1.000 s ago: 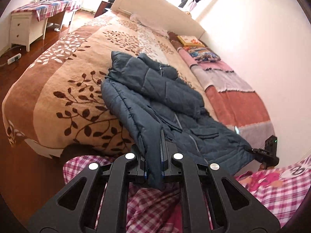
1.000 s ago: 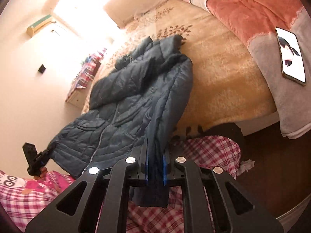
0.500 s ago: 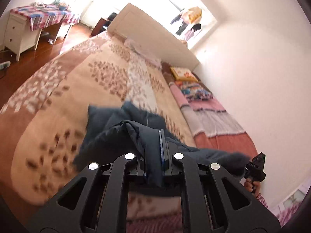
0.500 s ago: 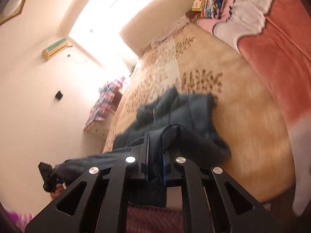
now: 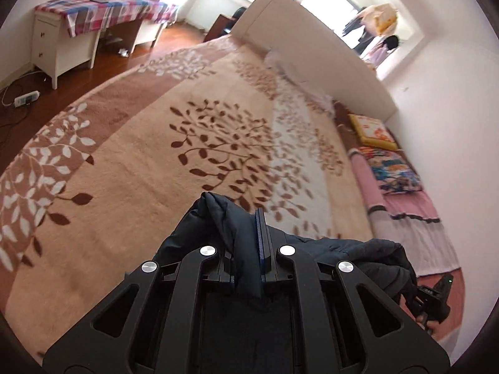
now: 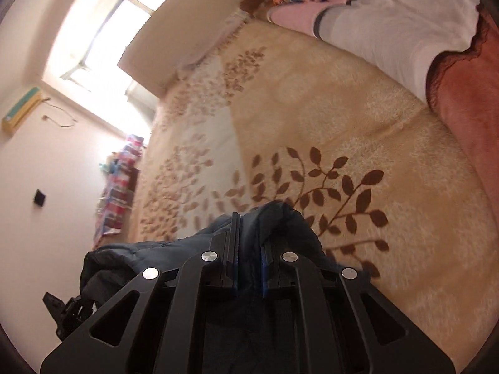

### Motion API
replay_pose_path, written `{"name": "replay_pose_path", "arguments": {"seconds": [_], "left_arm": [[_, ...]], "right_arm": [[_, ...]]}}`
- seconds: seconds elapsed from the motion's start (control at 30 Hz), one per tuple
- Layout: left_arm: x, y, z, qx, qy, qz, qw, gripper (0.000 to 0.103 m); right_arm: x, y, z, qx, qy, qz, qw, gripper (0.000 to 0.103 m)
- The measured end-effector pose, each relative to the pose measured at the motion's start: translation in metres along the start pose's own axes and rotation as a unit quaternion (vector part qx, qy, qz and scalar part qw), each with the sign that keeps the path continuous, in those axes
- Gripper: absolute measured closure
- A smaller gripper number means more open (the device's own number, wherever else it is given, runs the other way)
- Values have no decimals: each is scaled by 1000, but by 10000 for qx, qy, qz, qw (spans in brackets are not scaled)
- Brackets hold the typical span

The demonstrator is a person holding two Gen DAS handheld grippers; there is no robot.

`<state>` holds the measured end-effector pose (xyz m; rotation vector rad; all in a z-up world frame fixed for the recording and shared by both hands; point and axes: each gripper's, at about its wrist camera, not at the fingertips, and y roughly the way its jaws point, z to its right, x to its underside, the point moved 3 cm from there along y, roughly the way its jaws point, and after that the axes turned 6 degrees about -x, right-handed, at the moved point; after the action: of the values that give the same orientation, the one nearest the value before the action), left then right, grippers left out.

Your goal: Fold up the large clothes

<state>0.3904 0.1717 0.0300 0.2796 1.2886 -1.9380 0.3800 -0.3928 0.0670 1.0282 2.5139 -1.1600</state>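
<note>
Leaf-patterned bed blanket [image 5: 149,168], left claw [image 5: 246,249] clamping dark jacket [image 5: 224,218]

The left hand-held gripper [image 5: 248,258] is matte black plastic, its frame built of angular struts with triangular cut-outs on either side. Four round silver screw heads sit across its top in a shallow arc. Its fingers [image 5: 259,233] are slim black plates edged with blue pads on their inner faces. The right hand-held gripper [image 6: 248,261] has the same black struts, four silver screws and blue-lined fingers [image 6: 234,237].
</note>
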Motion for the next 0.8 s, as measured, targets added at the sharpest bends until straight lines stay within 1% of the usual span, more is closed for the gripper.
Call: {"name": "replay_pose_path", "arguments": {"seconds": [0.07, 0.13, 0.2, 0.3, 0.37, 0.4, 0.43, 0.47, 0.5, 0.53, 0.57, 0.6, 0.63, 0.67, 0.7, 0.77, 0.8], "left_arm": [[-1, 31, -3, -113, 9, -74, 9999, 93], [3, 55, -8, -229, 16, -145, 9996, 93], [9, 78, -16, -361, -88, -296, 9989, 90], [15, 97, -26, -443, -334, -540, 9970, 88], [15, 101, -31, -395, -562, -734, 9949, 83], [12, 99, -32, -312, -650, -755, 9945, 82], [10, 97, -30, -222, -717, -745, 9944, 77], [7, 93, -29, -108, -783, -730, 9942, 67], [1, 85, -26, 79, -873, -663, 9939, 61], [-2, 77, -24, 173, -916, -553, 9941, 52], [-6, 69, -21, 244, -939, -416, 9944, 43], [-11, 55, -17, 281, -905, -154, 9954, 39], [-15, 46, -14, 274, -830, 6, 9962, 36], [-18, 37, -10, 236, -731, 72, 9970, 36], [-18, 29, -6, 222, -618, 80, 9978, 36], [-15, 15, -2, 211, -389, 92, 9990, 36], [-7, 3, 3, 173, -133, 107, 9997, 36]], "right_arm": [[-6, 30, 15, 128, 104, -79, 9998, 92], [-9, 52, 27, 233, 133, -138, 9995, 92], [-9, 72, 37, 365, 159, -217, 9990, 92], [-3, 97, 51, 635, 253, -420, 9968, 91], [0, 100, 56, 542, 393, -443, 9968, 86], [0, 99, 57, 444, 468, -444, 9969, 83], [-1, 96, 57, 367, 526, -444, 9970, 76], [-3, 93, 56, 234, 607, -457, 9968, 72], [-5, 89, 55, 77, 711, -476, 9963, 63], [-8, 82, 54, -204, 898, -472, 9946, 48], [-11, 79, 52, -338, 990, -450, 9935, 41], [-13, 74, 49, -476, 1085, -389, 9922, 29], [-15, 65, 45, -570, 1151, -252, 9914, 20], [-17, 58, 41, -546, 1128, -115, 9921, 19], [-20, 49, 35, -417, 1007, 76, 9940, 19], [-21, 38, 23, -254, 736, 215, 9967, 19], [-20, 33, 15, -138, 541, 257, 9981, 20]]}}
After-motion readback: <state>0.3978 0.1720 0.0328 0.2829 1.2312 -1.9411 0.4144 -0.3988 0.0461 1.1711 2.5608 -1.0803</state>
